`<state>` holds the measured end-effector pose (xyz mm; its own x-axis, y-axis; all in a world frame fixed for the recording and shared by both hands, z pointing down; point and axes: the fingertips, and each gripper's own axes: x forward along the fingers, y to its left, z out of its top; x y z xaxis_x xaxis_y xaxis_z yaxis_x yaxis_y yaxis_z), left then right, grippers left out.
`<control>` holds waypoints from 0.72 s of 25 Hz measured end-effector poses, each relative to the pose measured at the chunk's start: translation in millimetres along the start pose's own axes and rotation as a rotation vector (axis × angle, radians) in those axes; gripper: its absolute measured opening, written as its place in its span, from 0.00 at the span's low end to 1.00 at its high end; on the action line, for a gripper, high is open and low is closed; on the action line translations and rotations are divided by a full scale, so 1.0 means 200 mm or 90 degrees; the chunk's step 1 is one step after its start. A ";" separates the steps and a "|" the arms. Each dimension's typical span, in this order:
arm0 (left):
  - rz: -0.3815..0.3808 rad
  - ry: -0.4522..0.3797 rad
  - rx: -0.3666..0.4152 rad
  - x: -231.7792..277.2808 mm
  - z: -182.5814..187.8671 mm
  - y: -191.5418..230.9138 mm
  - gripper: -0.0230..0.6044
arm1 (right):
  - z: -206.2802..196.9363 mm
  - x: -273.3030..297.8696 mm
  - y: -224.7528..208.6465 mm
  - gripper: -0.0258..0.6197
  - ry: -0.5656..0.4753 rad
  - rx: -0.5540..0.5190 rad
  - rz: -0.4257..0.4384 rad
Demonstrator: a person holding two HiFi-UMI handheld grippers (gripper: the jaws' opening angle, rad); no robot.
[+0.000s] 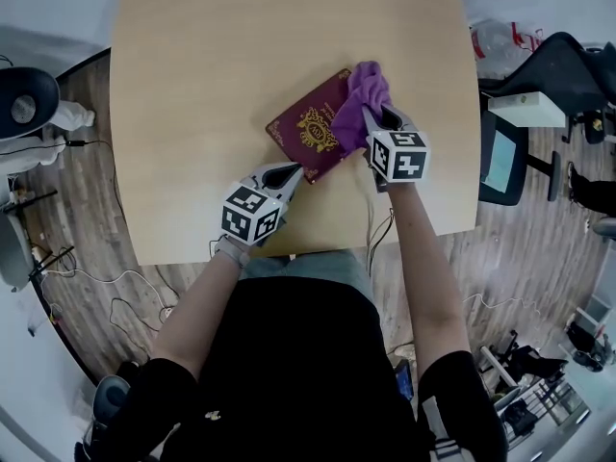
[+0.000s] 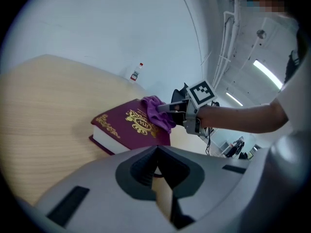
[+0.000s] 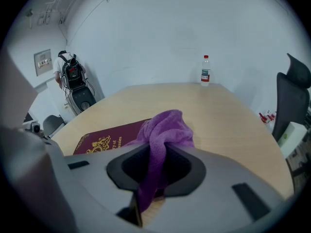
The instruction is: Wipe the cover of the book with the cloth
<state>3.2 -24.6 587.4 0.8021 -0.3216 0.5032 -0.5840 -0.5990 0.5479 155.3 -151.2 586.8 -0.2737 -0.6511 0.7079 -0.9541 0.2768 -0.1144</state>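
The book (image 1: 310, 128) lies cover-up on the table (image 1: 192, 85). The right gripper (image 1: 380, 118) clamps the cloth (image 1: 361, 99) on its right part. The left gripper (image 1: 288, 172) (jaws together, empty) meets its near corner. Only the gripper views show the bottle (image 3: 205, 70).

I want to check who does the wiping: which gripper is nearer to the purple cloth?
Right. The right gripper is shut on the purple cloth, which lies on the book. The left gripper is at the book's near corner, apart from the cloth.
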 end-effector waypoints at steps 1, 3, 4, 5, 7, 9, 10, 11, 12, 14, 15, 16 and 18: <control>-0.001 0.005 0.003 0.01 -0.02 -0.01 0.07 | 0.01 0.01 0.00 0.17 0.001 0.001 0.000; -0.001 0.007 0.004 0.03 -0.03 -0.03 0.07 | 0.02 0.02 -0.02 0.17 0.004 0.002 0.000; -0.001 0.006 0.004 0.03 -0.04 -0.03 0.07 | 0.03 0.03 -0.02 0.17 0.006 0.002 -0.001; -0.003 0.006 0.004 0.03 -0.04 -0.03 0.07 | 0.04 0.03 -0.03 0.17 0.007 0.003 -0.002; -0.009 0.006 0.011 0.03 -0.04 -0.03 0.07 | 0.05 0.05 -0.03 0.17 0.008 0.009 -0.003; -0.013 0.005 0.019 0.03 -0.05 -0.03 0.07 | 0.06 0.06 -0.03 0.17 0.008 0.011 -0.005; -0.014 0.003 0.022 0.02 -0.05 -0.04 0.07 | 0.07 0.07 -0.02 0.17 0.008 0.008 -0.007; -0.014 0.002 0.024 0.02 -0.05 -0.04 0.07 | 0.07 0.07 -0.02 0.17 0.007 0.005 -0.009; -0.014 0.000 0.025 0.02 -0.05 -0.03 0.07 | 0.07 0.08 -0.01 0.17 0.007 0.001 -0.011; -0.016 -0.005 0.025 0.03 -0.05 -0.03 0.07 | 0.08 0.08 0.00 0.17 0.005 -0.004 -0.010; -0.017 -0.008 0.026 0.03 -0.05 -0.03 0.07 | 0.08 0.09 0.01 0.17 0.003 -0.006 -0.007; -0.018 -0.010 0.027 0.03 -0.05 -0.04 0.07 | 0.08 0.09 0.02 0.17 0.002 -0.009 -0.004; -0.021 -0.014 0.029 0.03 -0.05 -0.04 0.07 | 0.09 0.10 0.06 0.17 0.000 -0.017 0.007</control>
<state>10.8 -14.6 593.0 0.8236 -0.3163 0.4708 -0.5512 -0.6421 0.5329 136.7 -173.8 587.4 -0.2838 -0.6477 0.7071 -0.9476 0.3023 -0.1035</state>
